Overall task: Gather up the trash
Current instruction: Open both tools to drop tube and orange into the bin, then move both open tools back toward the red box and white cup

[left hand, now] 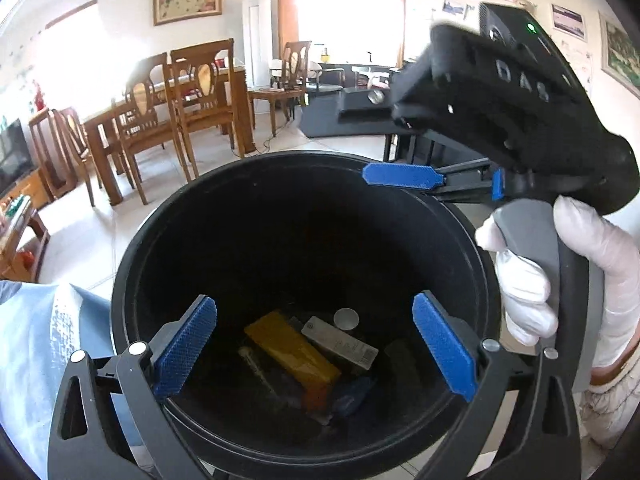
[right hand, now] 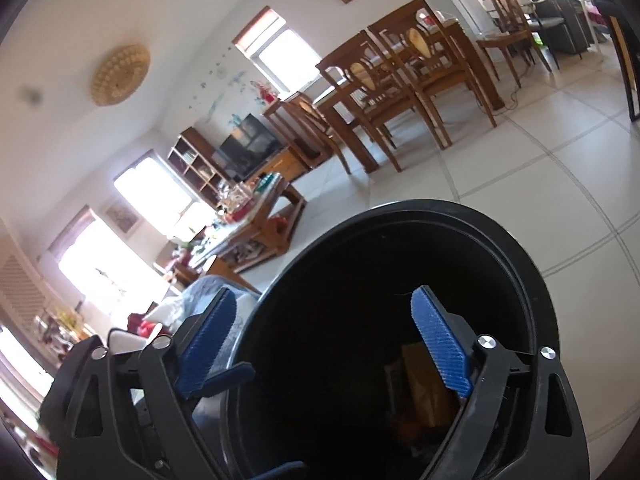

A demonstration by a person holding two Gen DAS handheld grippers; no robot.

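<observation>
A black round trash bin (left hand: 132, 272) stands upright on the pale tiled floor (left hand: 100, 236), its mouth facing up. The left hand-held gripper (left hand: 316, 344) hangs over the opening with its 2 blue fingers (left hand: 186, 350) spread wide and nothing between them. At the bottom of the bin lies the collected trash: a yellow packet (left hand: 292, 348), its long axis running from upper left to lower right in the left wrist view, a white labelled strip (left hand: 340, 342) lying nearly parallel just beside it, a small pale round disc (left hand: 346, 319) near the strip's upper end, and a blue wrapper (left hand: 352, 394) lower down. Other dark scraps there are too dim to make out.

The right hand-held gripper (left hand: 448, 180) reaches over the far rim from the right, held by a hand in a white glove (left hand: 524, 292). In the right wrist view its blue fingers (right hand: 438, 344) stand well apart and straddle the bin wall (right hand: 532, 280), one pad outside the rim, the other inside, holding nothing.

A light blue cloth (left hand: 44, 344) lies just left of the bin. Behind it stand a wooden dining table (left hand: 100, 128) with several wooden chairs (left hand: 200, 92), a television (right hand: 248, 148) on a low wooden cabinet, and a cluttered coffee table (right hand: 256, 216). Framed pictures (left hand: 187, 1) hang on white walls.
</observation>
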